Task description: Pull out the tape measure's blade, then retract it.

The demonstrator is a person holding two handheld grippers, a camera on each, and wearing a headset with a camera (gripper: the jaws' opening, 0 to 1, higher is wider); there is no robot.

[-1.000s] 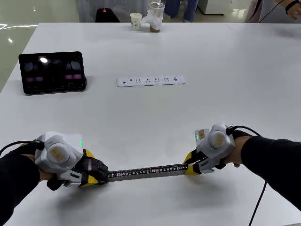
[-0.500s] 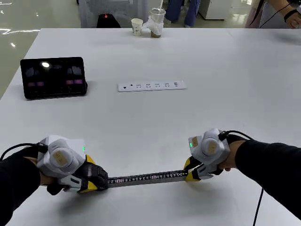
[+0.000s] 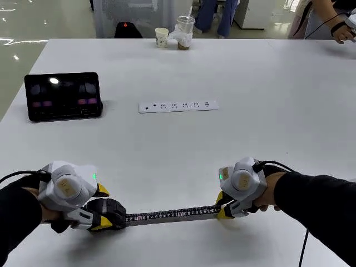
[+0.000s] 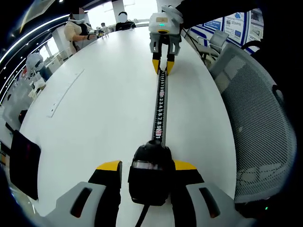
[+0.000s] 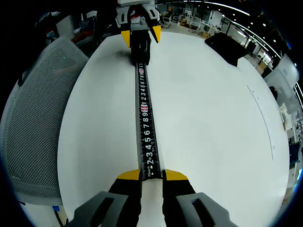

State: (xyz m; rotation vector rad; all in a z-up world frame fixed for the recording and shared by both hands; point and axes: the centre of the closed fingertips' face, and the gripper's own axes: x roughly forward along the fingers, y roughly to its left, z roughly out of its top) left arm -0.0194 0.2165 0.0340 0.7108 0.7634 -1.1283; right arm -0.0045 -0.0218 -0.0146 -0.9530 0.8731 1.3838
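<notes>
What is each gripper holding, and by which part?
Left gripper clamps the black tape measure case by its sides; the right gripper pinches the tip of its dark numbered blade.

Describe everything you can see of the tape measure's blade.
The blade is a narrow black strip with white numerals, some red. It is pulled out, straight and taut, low along the white table. One end runs into the black case held by the left gripper; the right gripper is shut on its tip.
</notes>
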